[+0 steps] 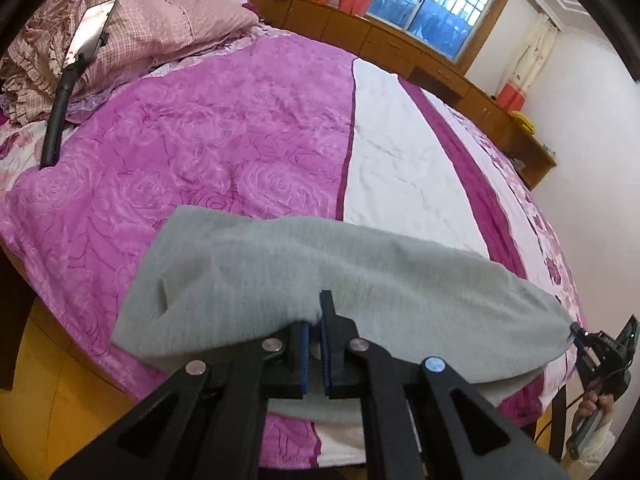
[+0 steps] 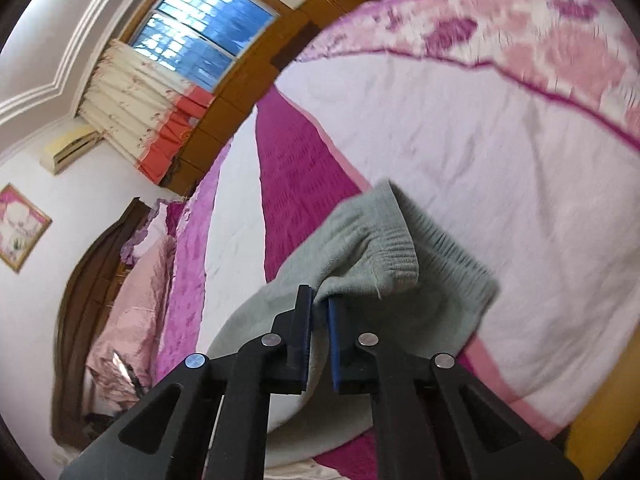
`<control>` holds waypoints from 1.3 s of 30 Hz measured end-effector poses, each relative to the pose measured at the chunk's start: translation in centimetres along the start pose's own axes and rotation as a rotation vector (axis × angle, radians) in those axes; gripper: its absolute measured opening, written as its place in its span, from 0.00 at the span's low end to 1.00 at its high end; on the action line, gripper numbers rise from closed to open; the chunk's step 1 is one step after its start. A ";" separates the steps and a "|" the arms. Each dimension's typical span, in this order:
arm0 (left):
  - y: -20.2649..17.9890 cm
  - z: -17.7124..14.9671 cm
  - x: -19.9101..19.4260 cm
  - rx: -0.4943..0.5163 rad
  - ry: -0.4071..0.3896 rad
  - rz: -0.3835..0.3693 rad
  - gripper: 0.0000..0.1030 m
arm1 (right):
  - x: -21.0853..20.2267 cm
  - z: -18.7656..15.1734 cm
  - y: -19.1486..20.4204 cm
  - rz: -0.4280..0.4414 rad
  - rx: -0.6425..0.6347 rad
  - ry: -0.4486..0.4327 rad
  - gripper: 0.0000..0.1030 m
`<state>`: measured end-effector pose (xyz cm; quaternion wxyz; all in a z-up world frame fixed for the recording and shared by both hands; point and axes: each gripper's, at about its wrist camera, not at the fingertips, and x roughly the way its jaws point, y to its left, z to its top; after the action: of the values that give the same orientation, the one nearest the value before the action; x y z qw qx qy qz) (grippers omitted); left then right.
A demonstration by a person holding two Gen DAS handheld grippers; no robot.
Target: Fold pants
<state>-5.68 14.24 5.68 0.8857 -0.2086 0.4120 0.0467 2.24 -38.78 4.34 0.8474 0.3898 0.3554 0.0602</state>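
Pinching one pair of soft grey knit pants [image 1: 320, 272] at two places, one per gripper. Left gripper [image 1: 316, 320]: jaws drawn in narrow, blue-faced pads clamped on a fold of the near edge, cloth bunched between the black fingers. Right gripper [image 2: 318, 304]: jaws likewise nearly together, gripping the grey fabric just beside the ribbed elastic waistband [image 2: 416, 248], which flops over past the fingertips. Seen again from the left wrist view at the far right end of the garment [image 1: 578, 330], nipping a corner drawn to a point, with a hand [image 1: 596, 404] in a pale sleeve wrapped round its handle.

Stretched between the two grips, held slightly up along the near edge, the far part resting on the bed. Spread across the near end of the purple, white and magenta rose-patterned quilt [image 1: 200, 152], over the boundary of the purple panel and the white stripe.

Further out: one pink checked pillow [image 1: 160, 20] heaped with ruffled bedding at the headboard end; one black-stemmed stand holding a flat reflective panel [image 1: 86, 36] beside it. One barred window [image 1: 432, 4] with cream and coral curtains above a long brown wooden cabinet [image 1: 400, 48]. One wall air conditioner [image 2: 68, 148] and one framed picture [image 2: 22, 226] in the right wrist view.
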 end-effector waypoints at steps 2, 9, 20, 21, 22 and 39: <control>0.4 -0.6 -0.2 0.000 0.007 -0.001 0.04 | -1.0 0.2 -0.3 0.006 -0.011 -0.002 0.00; 2.5 -3.4 1.3 -0.040 0.088 0.028 0.04 | -1.8 -1.3 -3.2 -0.124 -0.072 0.007 0.00; 2.5 -4.3 2.1 -0.014 0.105 0.061 0.04 | -0.2 -1.2 -4.6 -0.135 -0.055 0.035 0.01; 2.6 -4.3 2.1 -0.014 0.105 0.060 0.04 | 0.2 -1.1 -4.9 -0.138 -0.035 0.048 0.02; 2.6 -4.3 2.1 -0.016 0.106 0.059 0.04 | 0.7 -1.0 -5.3 -0.136 -0.005 0.059 0.03; 3.0 -4.6 1.6 -0.005 0.118 0.027 0.05 | -0.5 -2.4 -7.4 -0.209 0.020 0.034 0.00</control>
<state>-8.64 14.95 0.89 0.8587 -0.2076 0.4662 0.0476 -0.98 -42.57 -1.60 0.8391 0.3578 0.4090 -0.0253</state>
